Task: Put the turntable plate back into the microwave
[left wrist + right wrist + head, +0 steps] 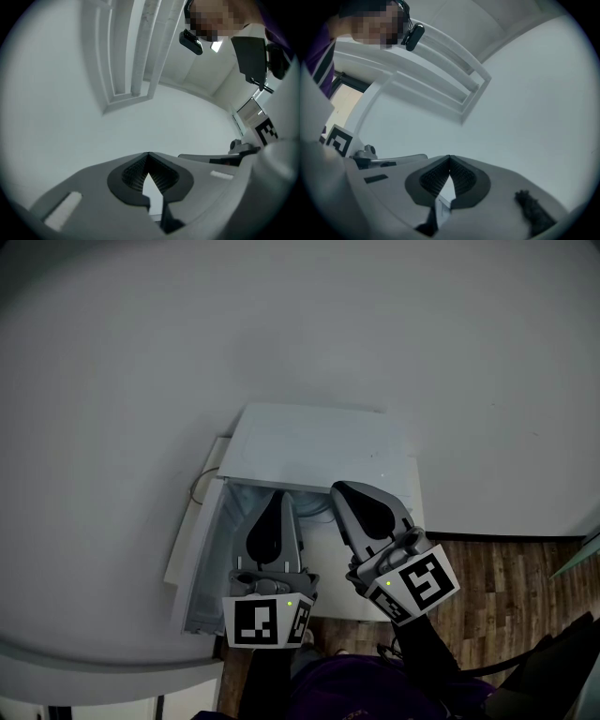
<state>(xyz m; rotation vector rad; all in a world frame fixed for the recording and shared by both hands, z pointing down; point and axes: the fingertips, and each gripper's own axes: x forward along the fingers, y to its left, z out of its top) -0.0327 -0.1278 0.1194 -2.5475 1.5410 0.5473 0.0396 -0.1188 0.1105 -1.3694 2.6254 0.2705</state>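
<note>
Microwave (319, 442) — white, boxy, door (202, 568) open

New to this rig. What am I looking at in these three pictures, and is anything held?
There is no robot here: a person holds a two-jaw gripper in each hand. The head view looks steeply down from the person's head at a white microwave with its door swung open. The left gripper and right gripper point at the opening. The other two pictures come from cameras riding on the grippers, each looking along its own jaws. Both pairs of jaws are shut with the tips meeting, and I can make out nothing gripped.
</note>
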